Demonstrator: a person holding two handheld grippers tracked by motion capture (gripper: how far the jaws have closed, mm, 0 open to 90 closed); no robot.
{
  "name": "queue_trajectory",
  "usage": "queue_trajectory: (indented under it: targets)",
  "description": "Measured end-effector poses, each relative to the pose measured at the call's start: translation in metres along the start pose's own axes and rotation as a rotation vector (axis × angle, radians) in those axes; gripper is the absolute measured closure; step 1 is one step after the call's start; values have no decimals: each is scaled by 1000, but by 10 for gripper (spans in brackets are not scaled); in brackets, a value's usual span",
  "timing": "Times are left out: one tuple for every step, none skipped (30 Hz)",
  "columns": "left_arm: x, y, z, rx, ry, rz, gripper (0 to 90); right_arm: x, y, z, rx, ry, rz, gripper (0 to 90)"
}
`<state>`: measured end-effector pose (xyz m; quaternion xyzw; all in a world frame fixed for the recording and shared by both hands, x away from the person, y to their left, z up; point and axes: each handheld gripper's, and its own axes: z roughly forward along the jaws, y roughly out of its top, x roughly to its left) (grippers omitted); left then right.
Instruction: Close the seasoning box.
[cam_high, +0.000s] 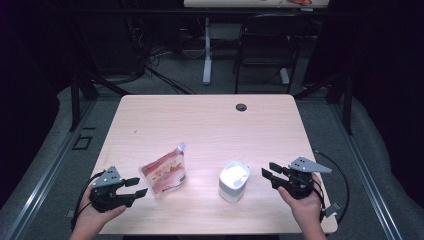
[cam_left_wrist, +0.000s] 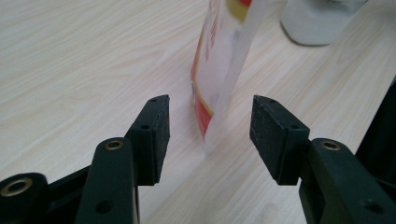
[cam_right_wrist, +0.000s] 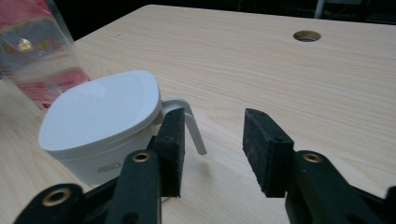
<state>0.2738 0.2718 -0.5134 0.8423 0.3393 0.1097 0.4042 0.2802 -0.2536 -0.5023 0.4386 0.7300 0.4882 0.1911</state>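
**Ana:** High view first: both hands sit at the near edge of the table (cam_high: 210, 120), each one facing a thing. The left gripper (cam_high: 134, 187) points at the red-and-white pouch (cam_high: 164, 172), which stands left of centre with its spout up. The right gripper (cam_high: 268, 174) points at the white lidded container (cam_high: 233, 181), just right of centre.

**Ben:** Holding anything yet?

**Ana:** No. In the left gripper view the fingers (cam_left_wrist: 154, 135) stand wide apart, with the pouch's (cam_left_wrist: 219, 70) near edge just ahead of the gap and untouched. In the right gripper view the fingers (cam_right_wrist: 264, 149) are spread too, beside the container (cam_right_wrist: 102, 121); its thin white handle (cam_right_wrist: 189, 123) curves out right by the left one, apart from both pads as far as I can tell.

**Ben:** So this is the approach?

**Ana:** That's my reading. Next, the left should ease forward so the pouch edge sits between the pads, then close gently, since the film looks soft. The right needs to shift over to the handle or the body.

**Ben:** And the surroundings?

**Ana:** Pale wood-grain top with a cable hole (cam_high: 241, 107) at the far side. Beyond it lie grey floor, a dark chair (cam_high: 265, 45), a white table leg (cam_high: 206, 50) and loose cables in a dim room.
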Motion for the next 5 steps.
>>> queue_trajectory:
  targets:
    - [1,-2,1,1,5,-6,478,0,-2,1,-3,-9,1,557]
    - [2,-4,3,4,6,-11,477,-1,-3,2,-1,-12,-3,548]
    - [3,-6,4,9,13,-10,477,-1,-5,3,-1,-22,-2,533]
    - [4,-8,5,13,17,-14,476,-2,-7,4,-7,-35,0,510]
    - [5,-9,5,18,26,-12,475,-4,-9,4,-7,-45,2,508]
